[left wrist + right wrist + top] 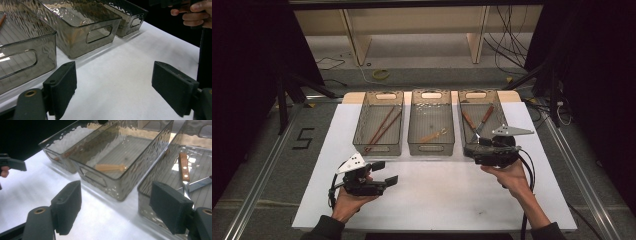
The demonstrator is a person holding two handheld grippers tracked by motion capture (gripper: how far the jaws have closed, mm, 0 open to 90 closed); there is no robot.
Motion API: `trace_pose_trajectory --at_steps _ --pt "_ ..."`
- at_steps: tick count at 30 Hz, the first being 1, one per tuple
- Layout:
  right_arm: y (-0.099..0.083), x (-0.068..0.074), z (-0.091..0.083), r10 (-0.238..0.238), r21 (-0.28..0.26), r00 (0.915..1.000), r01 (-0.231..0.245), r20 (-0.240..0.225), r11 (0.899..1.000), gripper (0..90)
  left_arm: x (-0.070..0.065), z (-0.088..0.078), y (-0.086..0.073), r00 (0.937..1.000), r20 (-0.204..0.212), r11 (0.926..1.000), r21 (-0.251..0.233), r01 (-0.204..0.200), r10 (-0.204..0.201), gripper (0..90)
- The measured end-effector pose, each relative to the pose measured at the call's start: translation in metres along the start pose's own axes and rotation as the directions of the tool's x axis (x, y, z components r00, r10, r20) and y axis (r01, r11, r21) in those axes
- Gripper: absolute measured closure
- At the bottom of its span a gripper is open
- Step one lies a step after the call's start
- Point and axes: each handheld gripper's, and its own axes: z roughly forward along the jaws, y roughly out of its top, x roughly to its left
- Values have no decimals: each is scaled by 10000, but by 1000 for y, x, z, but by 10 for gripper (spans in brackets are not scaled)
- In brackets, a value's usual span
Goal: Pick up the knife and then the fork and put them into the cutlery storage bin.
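Observation:
Three smoky clear bins stand in a row at the back of the white table (437, 200). The left bin (360, 125) holds brown chopsticks (381, 127). In the middle bin (430, 146) lies a small wooden utensil (433, 135) (110, 167). The right bin (463, 107) holds wooden-handled knives (477, 122) (184, 167). My left gripper (385, 172) (113, 75) hovers over bare table in front of the left bin, jaws wide apart and empty. My right gripper (473, 148) (116, 192) sits at the right bin's front wall, open, nothing between its pads.
The white table surface ends at bare front and side edges, with metal rails (259, 180) and grey floor on both sides. Cables (512, 50) and wooden legs (357, 40) lie beyond the bins. The other hand (197, 15) appears at the top right of the left gripper view.

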Motion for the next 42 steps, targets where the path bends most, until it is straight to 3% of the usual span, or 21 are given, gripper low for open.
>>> trace_pose_trajectory --at_steps 17,25,42 --pt "-43 19 -11 -74 -480 9994 58 -330 9988 247 1 -1 -1 9999 125 9999 83 93 -94 195" --pt "-61 26 -18 -77 -435 9989 57 -454 9990 241 1 -1 -2 9999 142 9998 171 96 -98 191" --pt "-77 23 -29 141 -689 9991 -168 -396 9975 239 1 -1 -2 9998 164 9998 172 84 -87 191"
